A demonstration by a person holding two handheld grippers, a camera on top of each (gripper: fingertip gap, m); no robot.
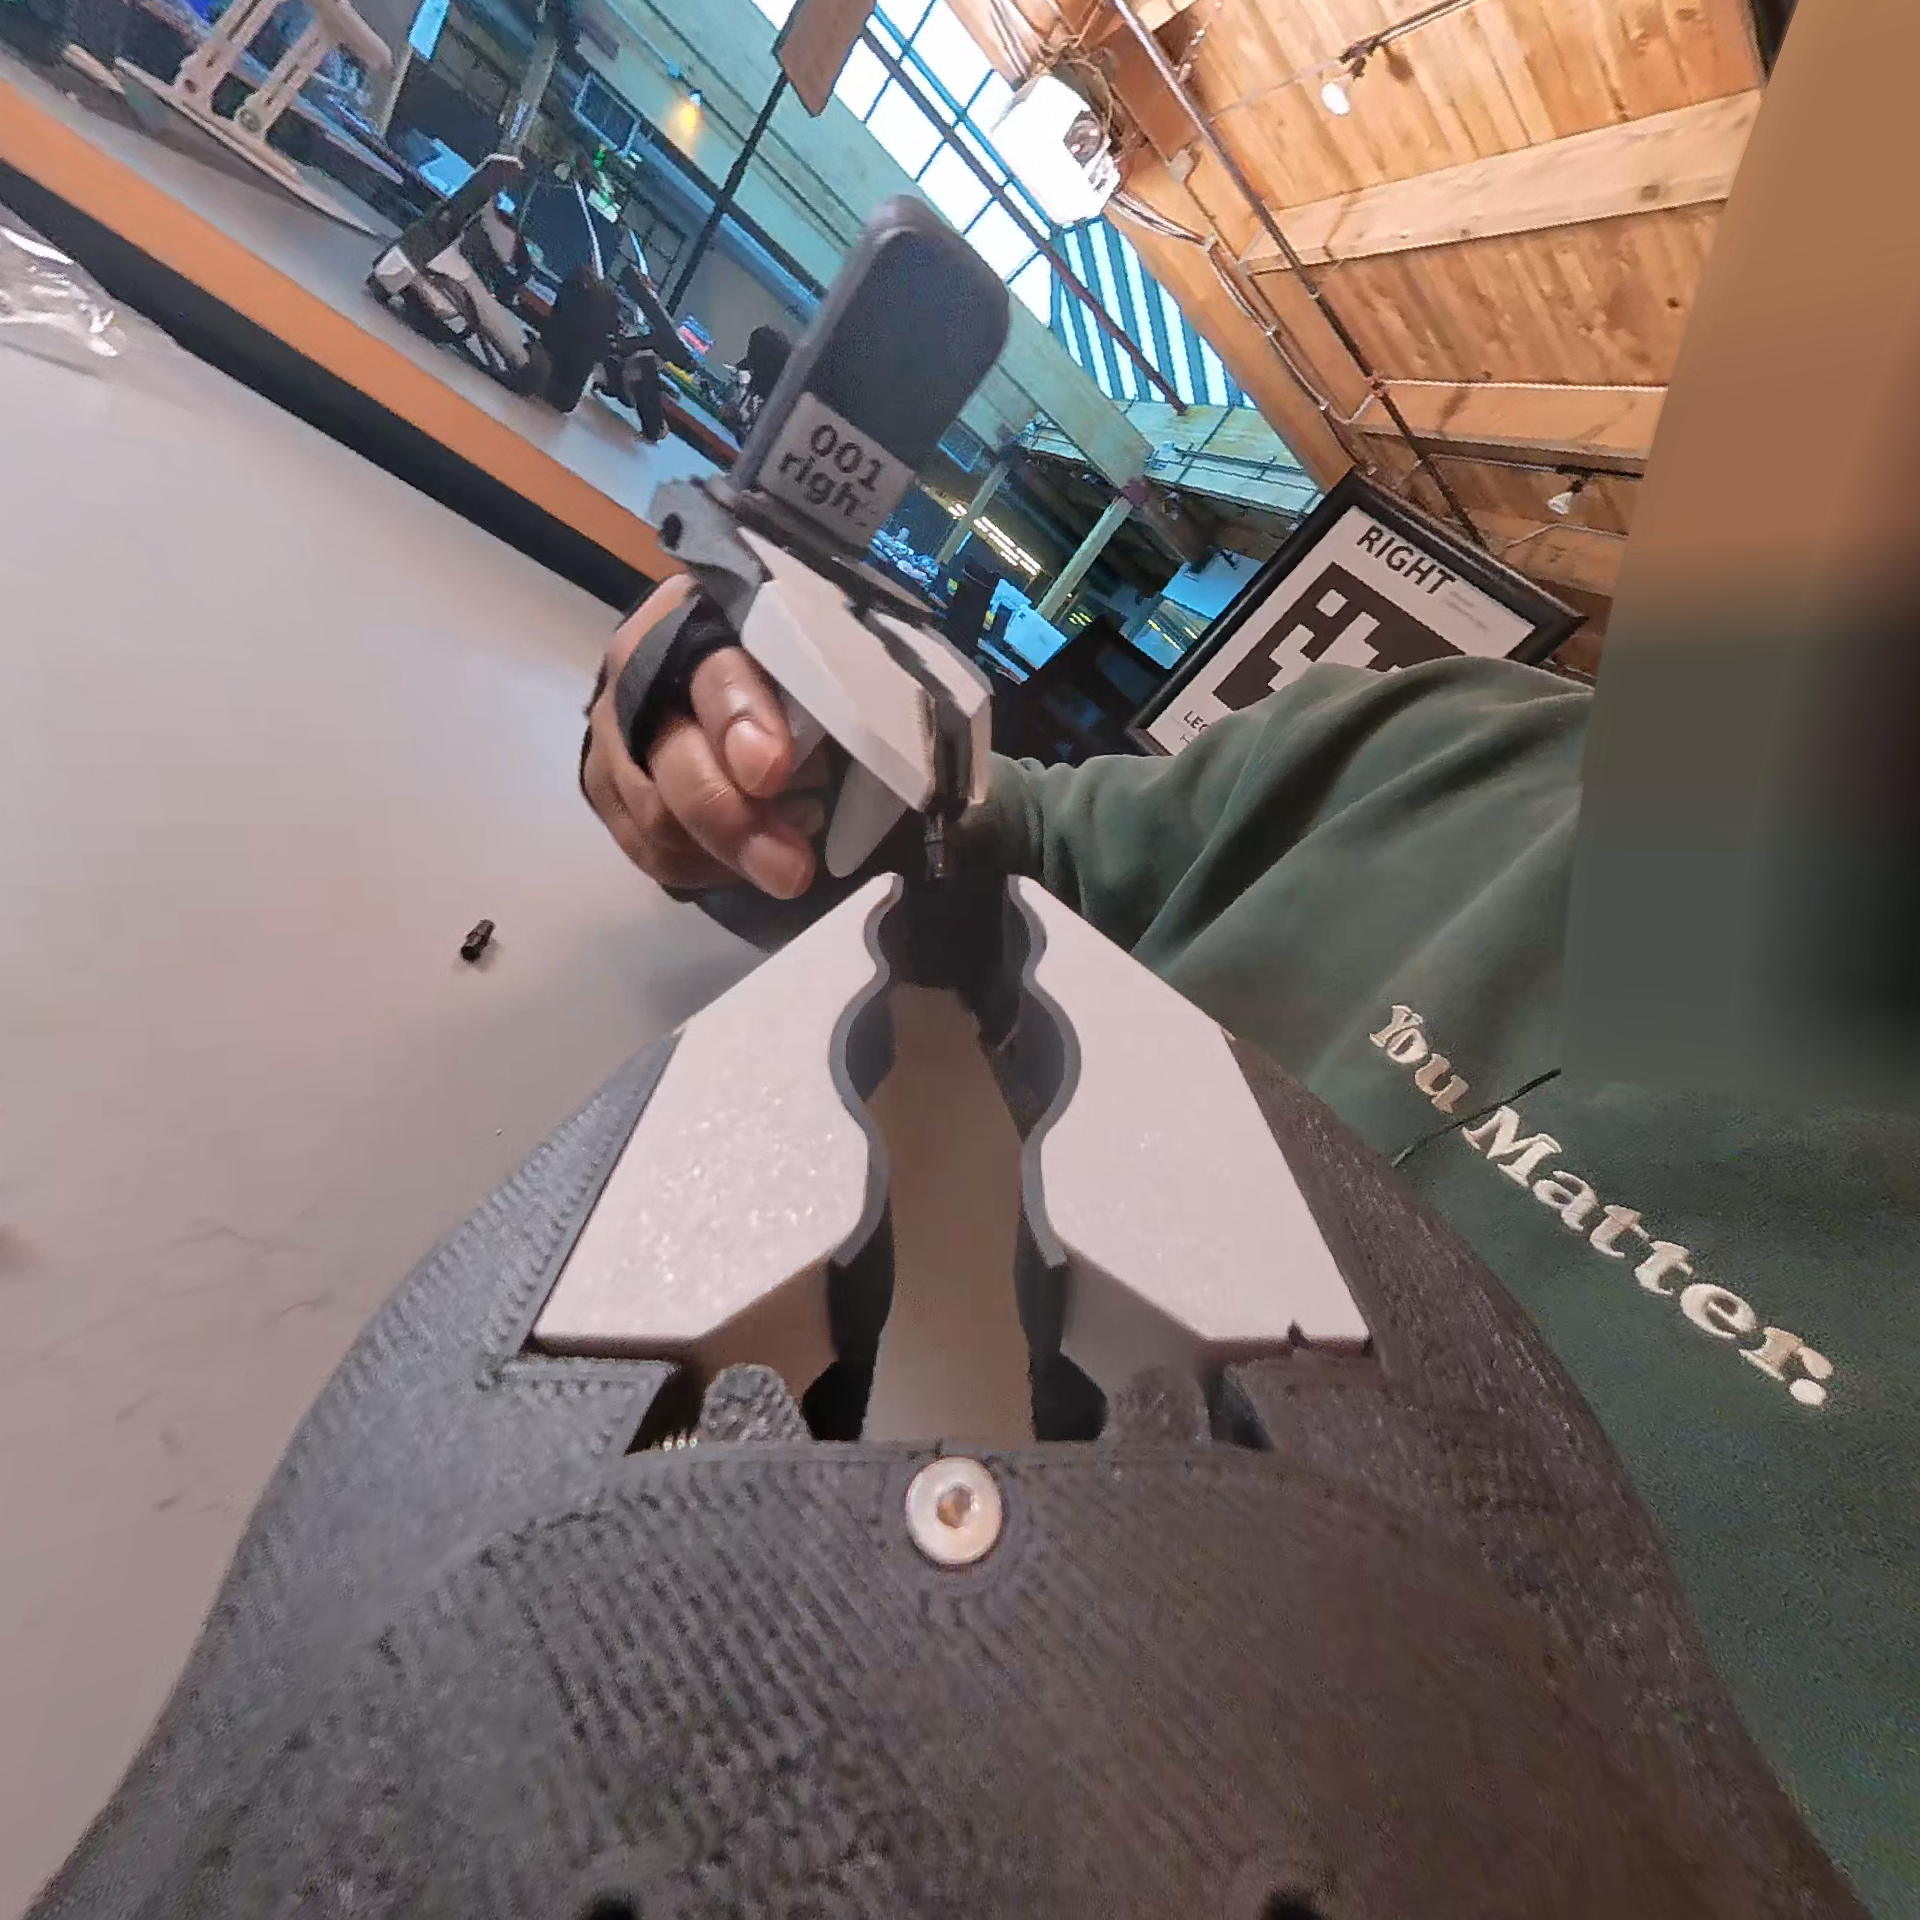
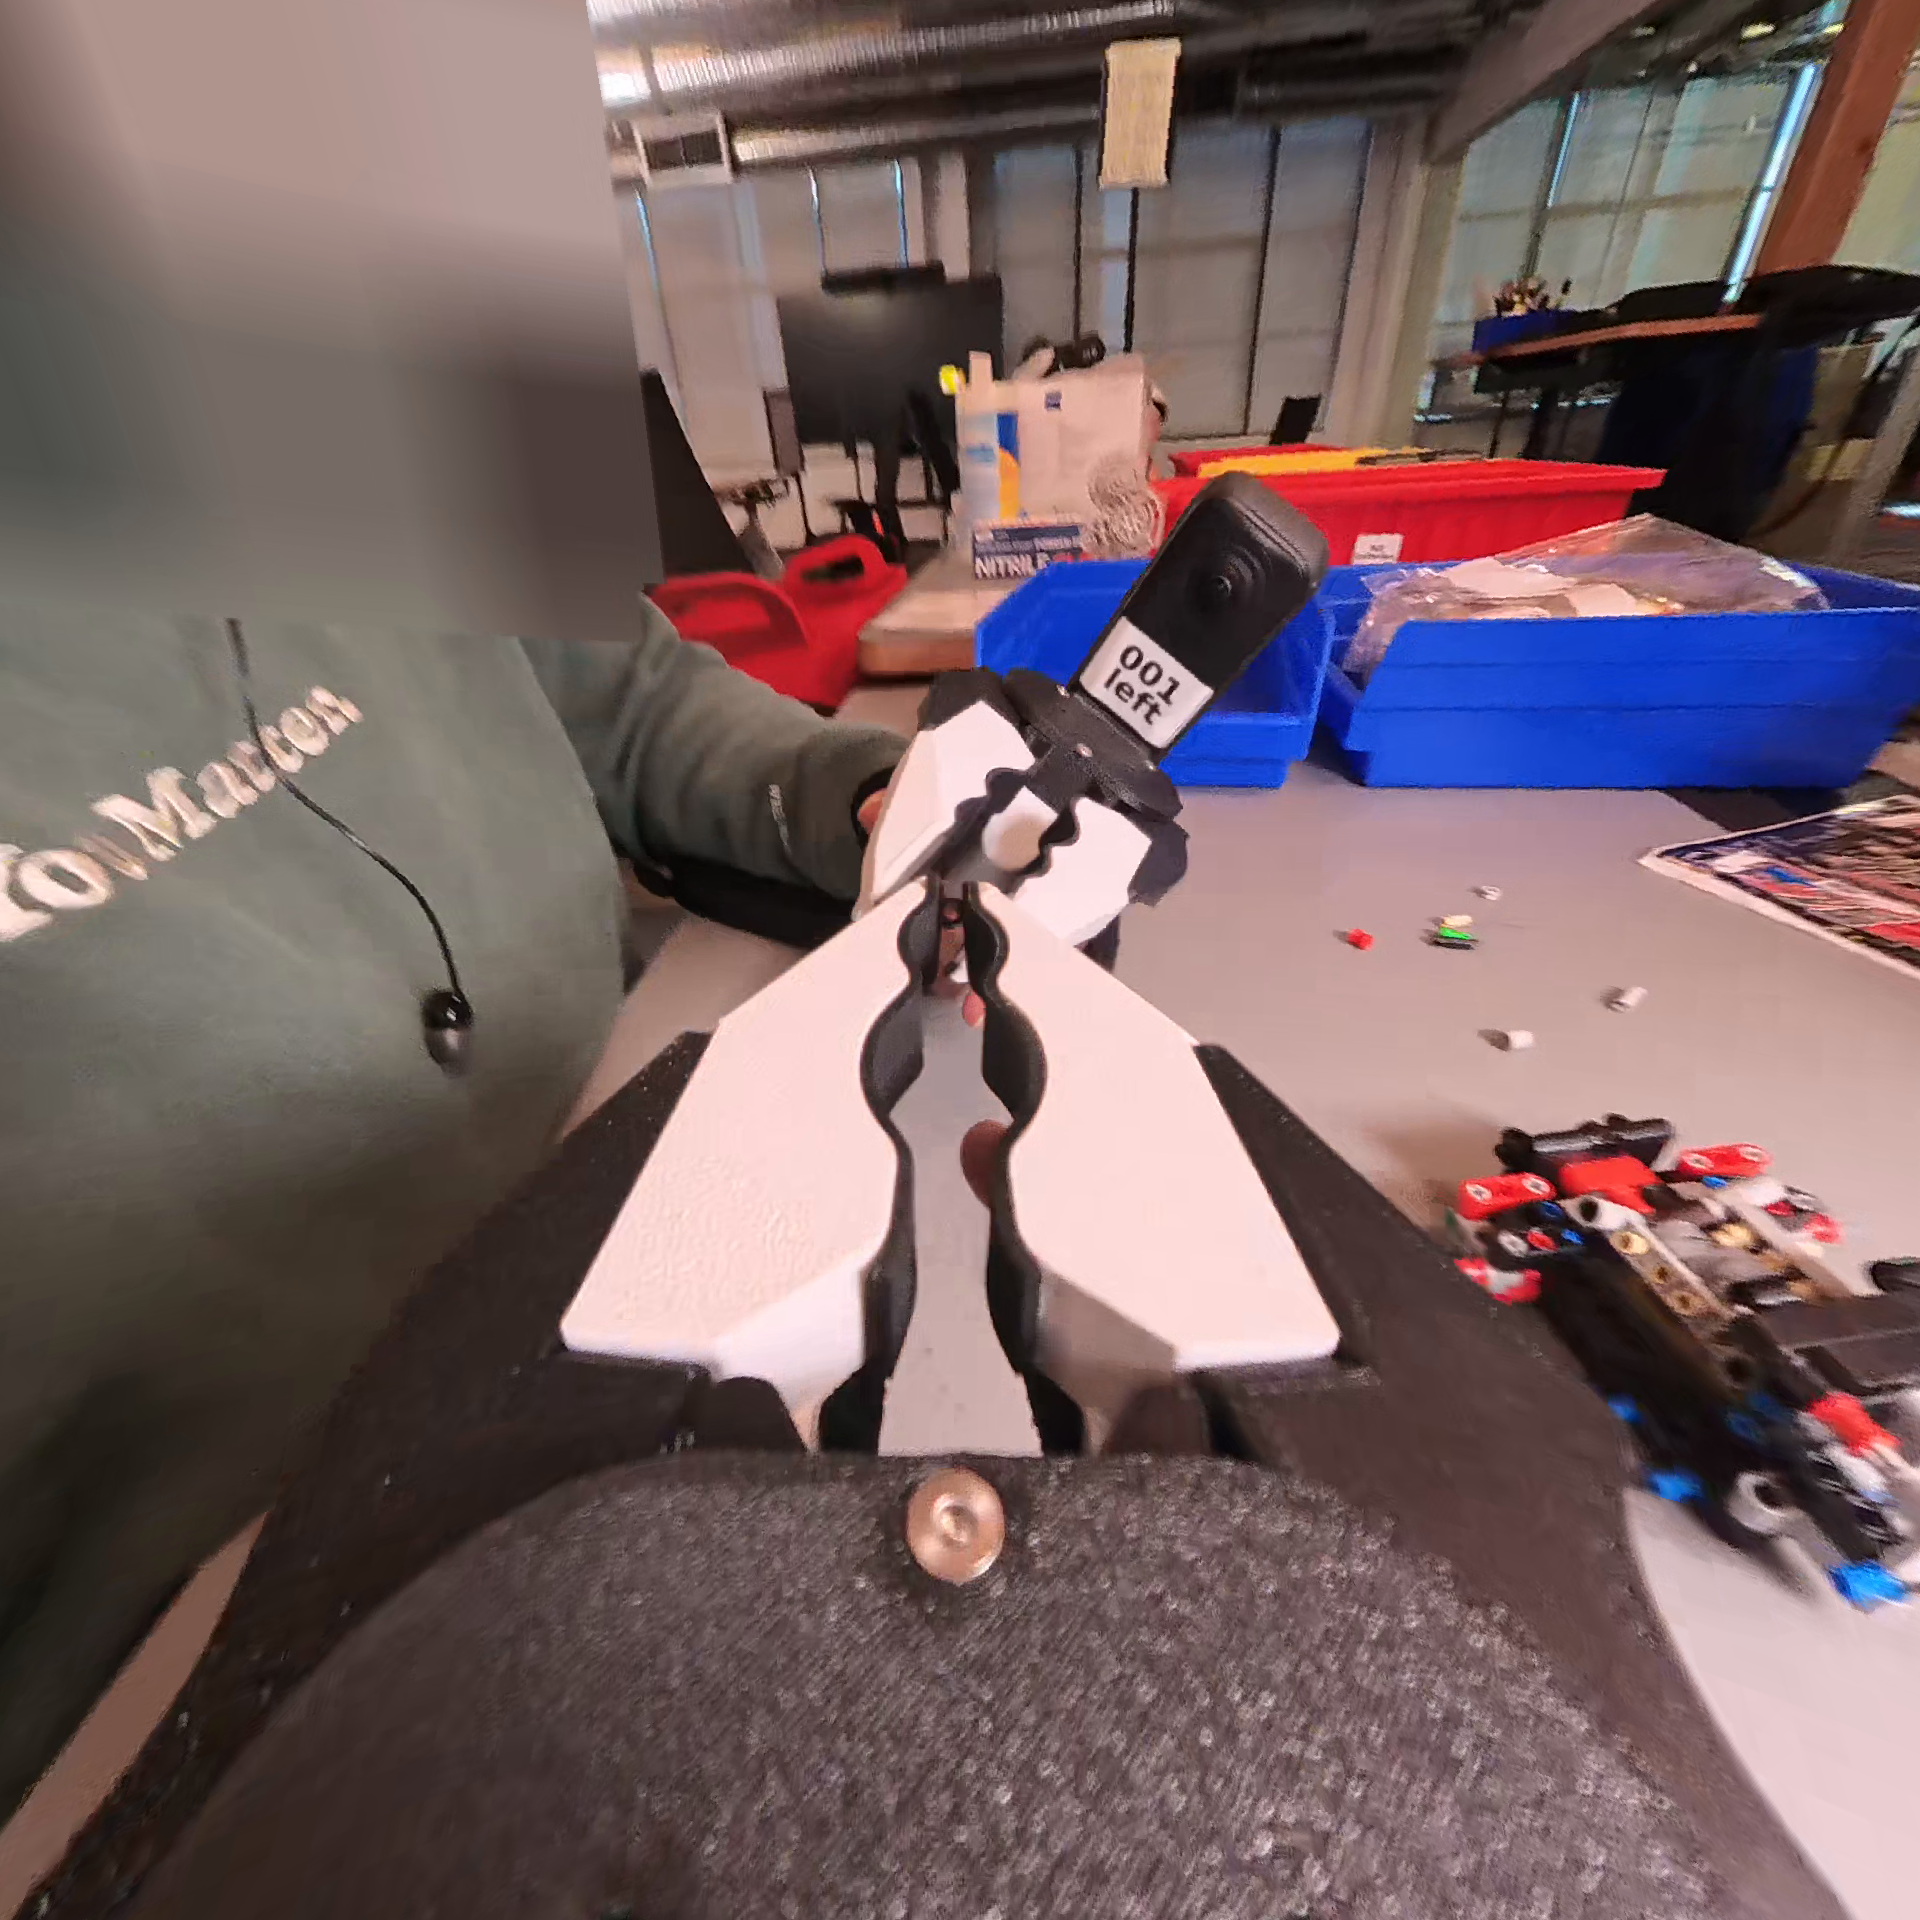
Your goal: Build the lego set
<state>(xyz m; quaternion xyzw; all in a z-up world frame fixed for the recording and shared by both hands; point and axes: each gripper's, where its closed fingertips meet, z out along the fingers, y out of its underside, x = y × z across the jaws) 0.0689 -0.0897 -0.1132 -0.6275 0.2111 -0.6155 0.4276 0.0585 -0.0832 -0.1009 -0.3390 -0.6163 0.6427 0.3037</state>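
Observation:
My left gripper (image 1: pixel 954 896) and right gripper (image 2: pixel 941 920) meet tip to tip in the air in front of a person in a green sweatshirt (image 1: pixel 1403 935). The left gripper is shut on a black lego piece (image 1: pixel 966 961) that sits between its fingertips. The right gripper, which the left wrist view shows coming from above (image 1: pixel 928 831), is shut on a small black pin (image 1: pixel 935 850) pointing at that piece. In the right wrist view the black parts (image 2: pixel 951 930) show only as a dark bit between the pads. A partly built black, red and blue lego model (image 2: pixel 1683 1299) lies on the table to the right.
A loose black pin (image 1: pixel 476 940) lies on the grey table (image 1: pixel 260 831). Several small loose pieces (image 2: pixel 1455 930) lie beyond the model. A printed booklet (image 2: pixel 1829 883) is at the far right. Blue bins (image 2: pixel 1621 686) and red bins (image 2: pixel 1455 499) stand at the back.

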